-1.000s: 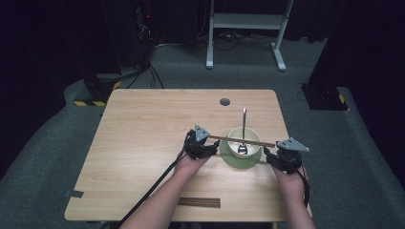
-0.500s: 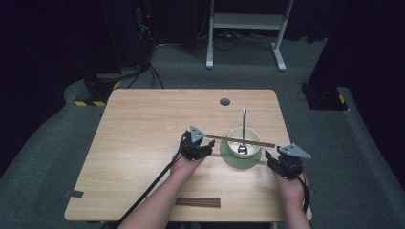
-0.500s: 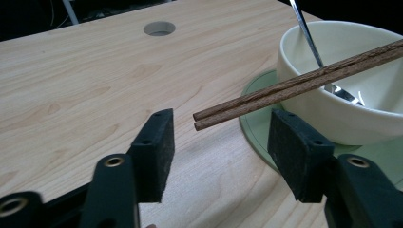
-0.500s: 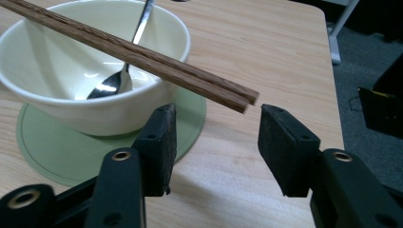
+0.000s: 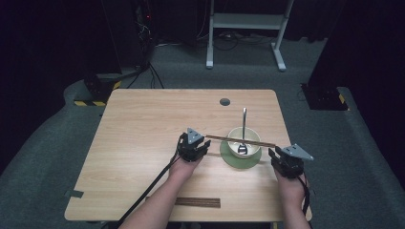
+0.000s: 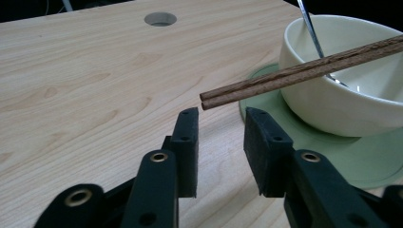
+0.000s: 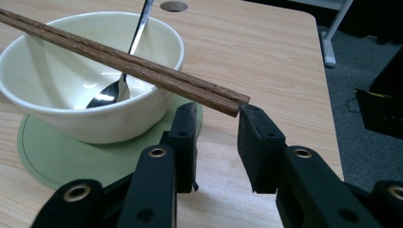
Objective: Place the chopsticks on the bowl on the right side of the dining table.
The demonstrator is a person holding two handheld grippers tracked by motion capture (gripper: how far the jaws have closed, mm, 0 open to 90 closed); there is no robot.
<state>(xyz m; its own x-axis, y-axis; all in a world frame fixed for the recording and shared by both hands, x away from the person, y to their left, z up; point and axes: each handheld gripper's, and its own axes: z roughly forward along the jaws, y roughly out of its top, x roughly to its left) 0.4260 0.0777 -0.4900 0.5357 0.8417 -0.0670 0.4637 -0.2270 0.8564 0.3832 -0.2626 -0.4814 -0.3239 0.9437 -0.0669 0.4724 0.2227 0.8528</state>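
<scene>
A pair of brown chopsticks (image 5: 239,140) lies across the rim of a cream bowl (image 5: 234,148) that stands on a green saucer (image 5: 228,158). A metal spoon (image 5: 244,125) leans in the bowl. My left gripper (image 6: 221,116) sits just short of the chopsticks' (image 6: 294,76) left end and is open. My right gripper (image 7: 216,111) sits just below their (image 7: 133,61) right end and is also open. Both pairs of jaws have just been closing, with nothing between them. In the high view the left gripper (image 5: 204,144) and right gripper (image 5: 273,153) flank the bowl.
A dark wooden strip (image 5: 197,202) lies near the table's front edge between the forearms. A round cable hole (image 5: 224,101) is behind the bowl. A scrap of tape (image 5: 74,193) sits at the front left corner. The table's right edge (image 5: 292,143) is close to the right gripper.
Both grippers have drawn slightly away from the chopstick ends, the right one toward the front edge. Their jaws stand narrower. The chopsticks stay across the bowl.
</scene>
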